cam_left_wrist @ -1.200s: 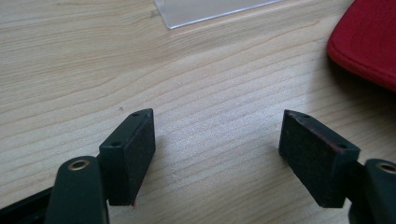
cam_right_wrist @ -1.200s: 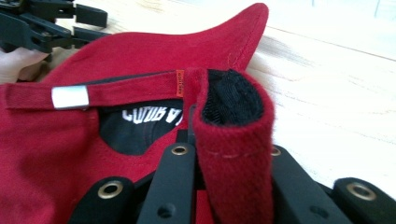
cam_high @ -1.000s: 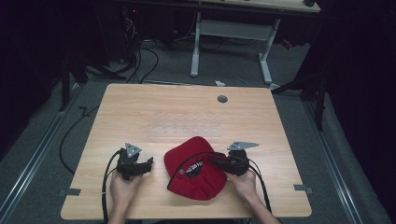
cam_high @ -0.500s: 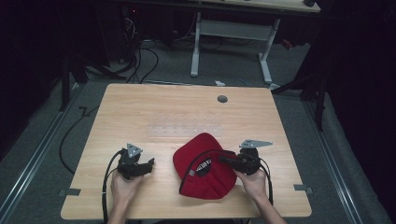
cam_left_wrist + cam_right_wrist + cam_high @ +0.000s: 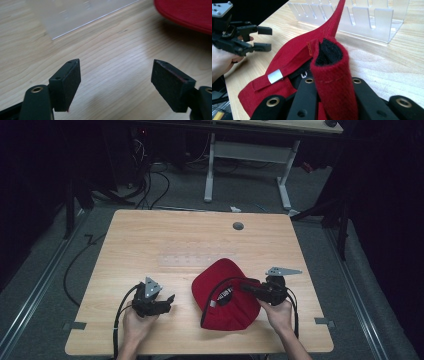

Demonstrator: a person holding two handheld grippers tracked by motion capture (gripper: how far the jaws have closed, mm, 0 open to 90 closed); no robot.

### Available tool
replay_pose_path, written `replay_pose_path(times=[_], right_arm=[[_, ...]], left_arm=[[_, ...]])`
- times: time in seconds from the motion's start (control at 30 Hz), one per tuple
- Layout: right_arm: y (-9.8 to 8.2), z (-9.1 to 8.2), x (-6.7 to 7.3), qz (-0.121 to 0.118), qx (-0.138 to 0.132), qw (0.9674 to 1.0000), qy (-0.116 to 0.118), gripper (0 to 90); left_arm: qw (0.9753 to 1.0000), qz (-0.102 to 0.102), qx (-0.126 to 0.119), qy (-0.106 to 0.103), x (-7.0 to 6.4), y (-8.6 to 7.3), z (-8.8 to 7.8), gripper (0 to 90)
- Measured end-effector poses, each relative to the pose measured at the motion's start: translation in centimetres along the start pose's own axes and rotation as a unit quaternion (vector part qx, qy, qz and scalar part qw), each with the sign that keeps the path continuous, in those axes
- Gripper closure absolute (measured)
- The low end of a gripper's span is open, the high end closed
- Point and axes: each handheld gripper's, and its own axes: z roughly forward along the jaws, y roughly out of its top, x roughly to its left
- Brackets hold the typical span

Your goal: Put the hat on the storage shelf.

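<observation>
the red cap (image 5: 225, 292) lies at the near right of the table (image 5: 150, 240), its back strap (image 5: 332, 75) pinched in the right gripper (image 5: 250, 287). the left gripper (image 5: 169, 301), jaws just opened wide and empty, is best brought to the cap's near rim before anything is pulled.

On the table (image 5: 150, 235), near our front edge, we have the cap (image 5: 227, 292) lying right of centre, with the right gripper (image 5: 248, 287) reaching over it from the right side. The left gripper (image 5: 170, 301) sits well to the cap's left, apart from it. A clear slotted rack (image 5: 192, 259) lies just behind the cap, and a round grommet (image 5: 238, 226) farther back, toward the table's far edge.
</observation>
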Motion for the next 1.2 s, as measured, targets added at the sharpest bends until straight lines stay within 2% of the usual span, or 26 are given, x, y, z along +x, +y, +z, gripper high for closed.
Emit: replay_pose_path(times=[0.17, 0.33, 0.47, 0.8, 1.0, 1.2], right_arm=[[0.4, -0.4, -0.2, 0.007, -0.003, 1.0, 0.006, 84.6], [1.0, -0.6, -0.1, 0.003, -0.002, 1.0, 0.003, 84.6], [1.4, -0.7, -0.1, 0.009, 0.0, 0.9999, 0.01, 84.6], [2.5, -0.4, 0.3, 0.012, 0.003, 0.9996, 0.025, 84.6], [3.0, 0.0, 0.6, 0.013, 0.013, 0.9994, 0.029, 84.6], [3.4, 0.2, 0.6, 0.022, 0.023, 0.999, 0.031, 84.5]], left_arm=[[0.9992, 0.026, 0.005, -0.029, -1.8, -0.2, -0.4, 23.0], [0.9976, 0.043, 0.009, -0.053, -3.4, -0.4, -0.5, 21.9], [0.9962, 0.054, 0.008, -0.068, -4.4, -0.6, -0.4, 21.6], [0.9933, 0.07, 0.007, -0.091, -6.0, -0.3, -0.1, 19.6], [0.991, 0.093, 0.008, -0.096, -6.6, 0.1, 0.2, 19.1], [0.9897, 0.102, 0.008, -0.101, -7.0, 0.3, 0.2, 19.2]])
